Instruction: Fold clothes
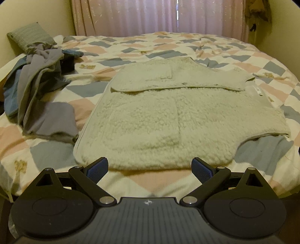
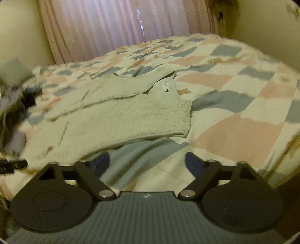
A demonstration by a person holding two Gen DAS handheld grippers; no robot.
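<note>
Black claw [image 1: 149, 169], blue ribbed pads [image 1: 97, 169]

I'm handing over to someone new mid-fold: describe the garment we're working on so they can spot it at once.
Start from the patchwork quilt that covers the bed. In its middle lies the cream fleece vest, spread flat with its far panel folded over. Unlike the crumpled grey and blue clothes heaped to its left, it is pale, woolly and neatly laid out.

The vest [image 1: 168, 120] is showing cream fleece with a white label [image 2: 166, 86]. The quilt [image 1: 243, 62] is wearing pink, grey-blue and cream diamonds. Grey and blue clothes [image 1: 37, 84] are lying beside an olive-grey pillow [image 1: 28, 35]. Pale pink curtains [image 1: 131, 16] are hanging by cream walls [image 1: 37, 15].
</note>
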